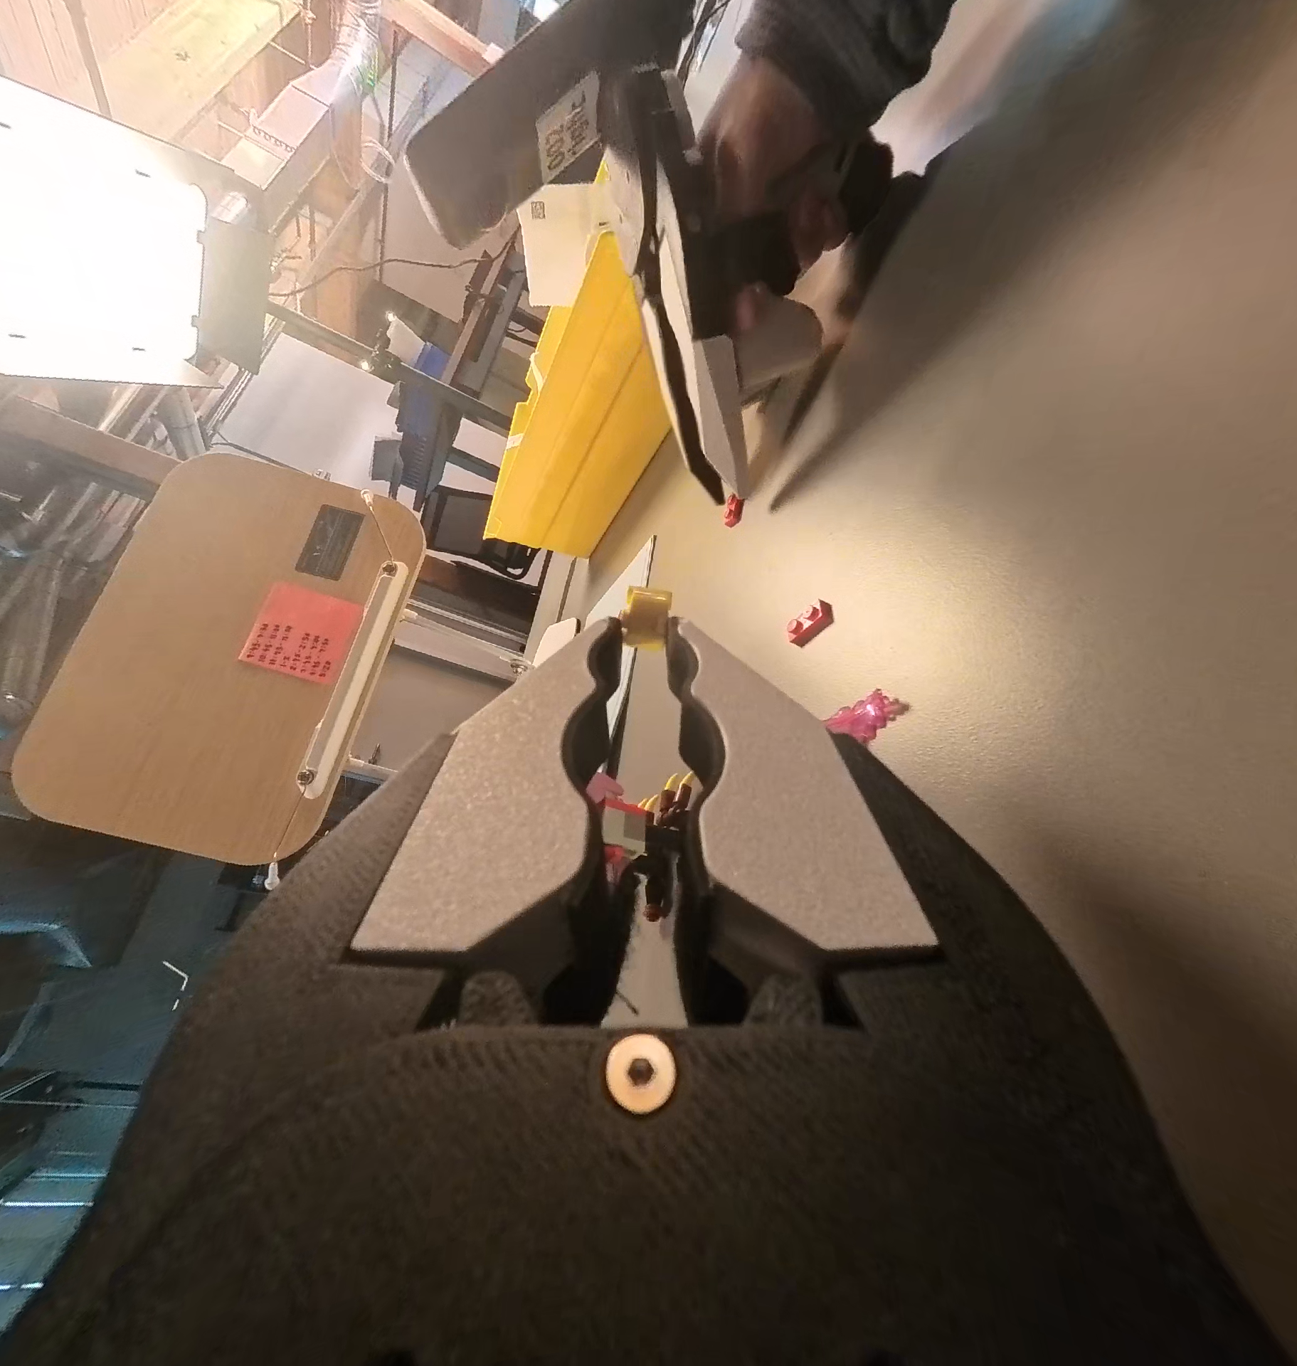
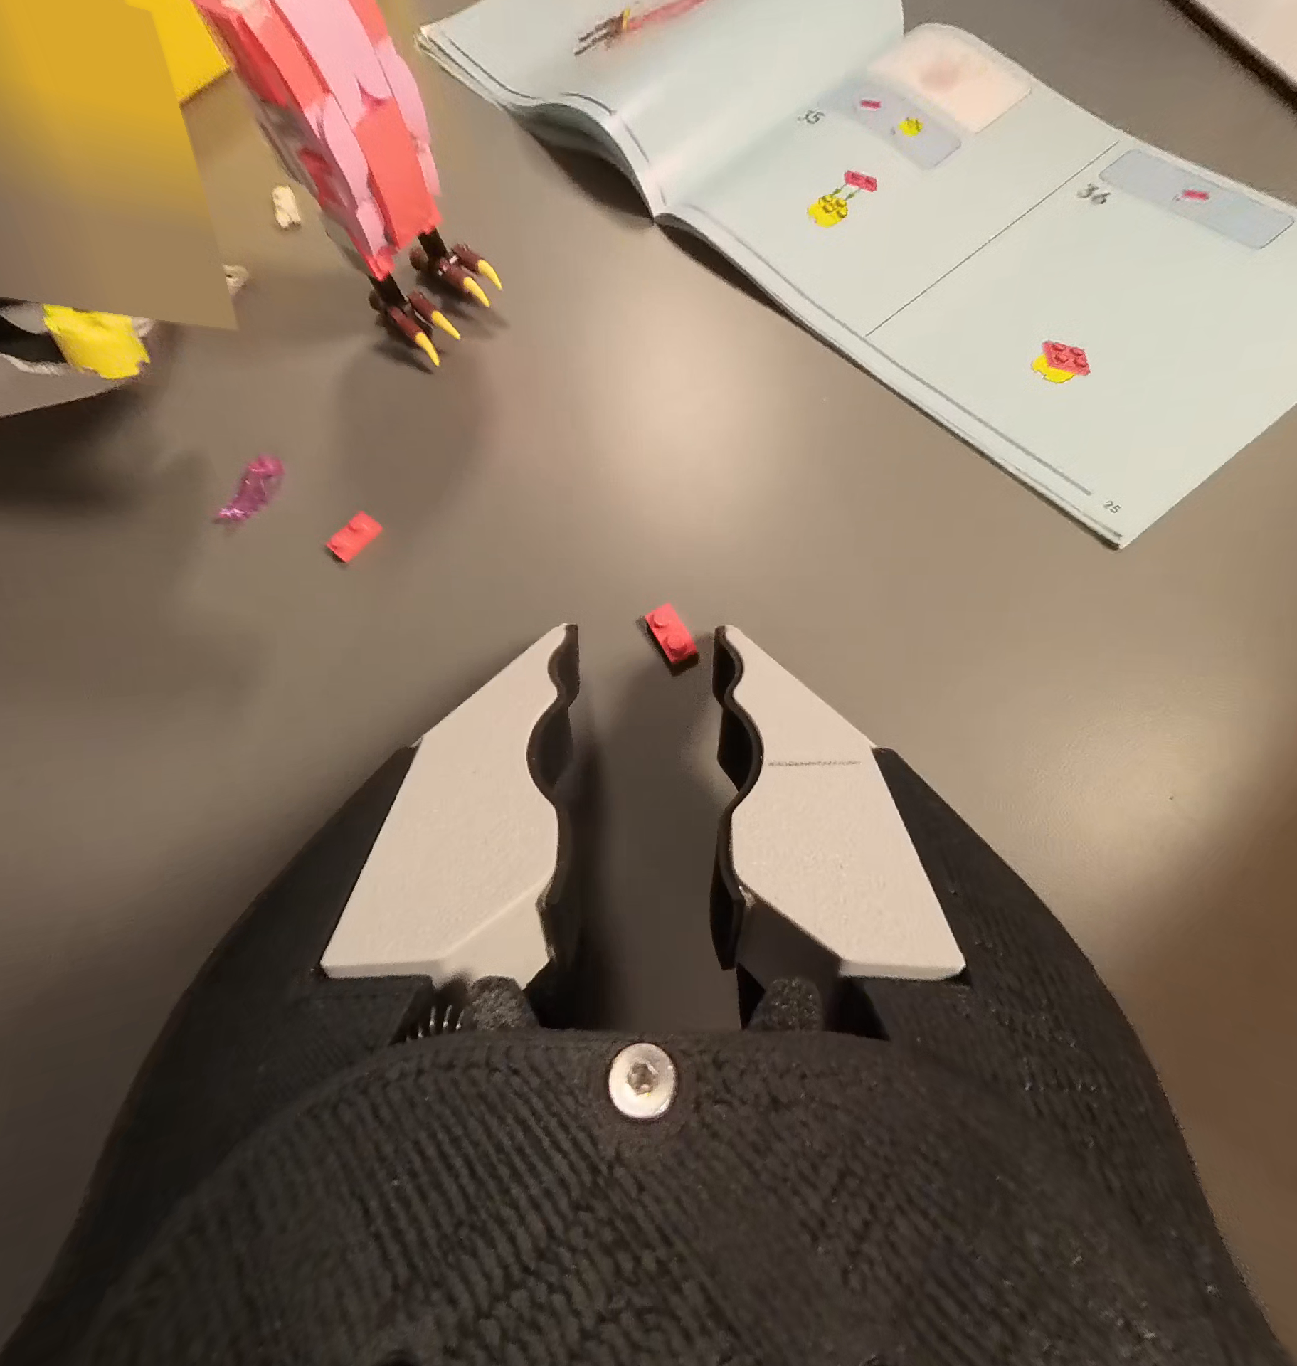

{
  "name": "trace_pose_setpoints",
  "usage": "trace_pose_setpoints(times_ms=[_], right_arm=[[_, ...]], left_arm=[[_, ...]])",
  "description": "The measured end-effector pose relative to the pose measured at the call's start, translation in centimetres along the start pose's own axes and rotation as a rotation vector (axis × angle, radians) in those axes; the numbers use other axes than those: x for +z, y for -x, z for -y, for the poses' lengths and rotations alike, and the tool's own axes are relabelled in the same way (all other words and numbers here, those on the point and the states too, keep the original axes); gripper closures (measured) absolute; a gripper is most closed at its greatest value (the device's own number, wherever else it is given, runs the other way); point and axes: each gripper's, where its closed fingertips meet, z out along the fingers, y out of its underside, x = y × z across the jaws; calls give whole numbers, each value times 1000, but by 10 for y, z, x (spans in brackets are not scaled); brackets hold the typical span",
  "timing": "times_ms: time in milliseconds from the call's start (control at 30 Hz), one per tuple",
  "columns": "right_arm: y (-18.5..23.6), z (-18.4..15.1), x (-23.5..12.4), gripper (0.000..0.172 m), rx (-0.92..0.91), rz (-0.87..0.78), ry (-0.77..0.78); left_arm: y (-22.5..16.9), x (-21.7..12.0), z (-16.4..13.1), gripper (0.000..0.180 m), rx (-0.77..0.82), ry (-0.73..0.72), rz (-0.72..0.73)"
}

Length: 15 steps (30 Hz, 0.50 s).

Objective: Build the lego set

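Observation:
My left gripper (image 1: 645,630) is shut on a small yellow brick (image 1: 645,618), pinched at the very fingertips and held off the grey table (image 1: 1037,665). My right gripper (image 2: 645,637) is open, low over the table (image 2: 667,414). A small red two-stud plate (image 2: 671,640) lies flat between its fingertips, closer to the right finger (image 2: 734,650), and neither pad touches it. In the left wrist view the right gripper (image 1: 704,414) shows with its tip at that red plate (image 1: 734,508). A second red plate (image 2: 354,537) lies to the left; it also shows in the left wrist view (image 1: 809,622).
A pink and red bird-like brick model (image 2: 349,148) with yellow claws stands at the back left. An open instruction booklet (image 2: 963,281) lies at the back right. A clear pink piece (image 2: 252,488) lies left. A yellow bin (image 1: 579,414) stands at the table's edge. Spacing between my two grippers at the tips: around 15 centimetres. The clear pink piece (image 2: 252,488) lies around 5 centimetres away from my left fingertips. Seen from the left wrist view (image 1: 853,715) as well.

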Motion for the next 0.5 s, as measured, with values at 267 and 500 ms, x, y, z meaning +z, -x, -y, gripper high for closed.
trace_pose_setpoints(times_ms=[267, 500], right_arm=[[22, 1, -1, 143, -144, 109, -6], [17, 0, -2, 143, -332, 188, 6]], left_arm=[[0, -1, 1, 171, -1, -3, -2], [0, -1, 1, 171, -1, -7, -2]])
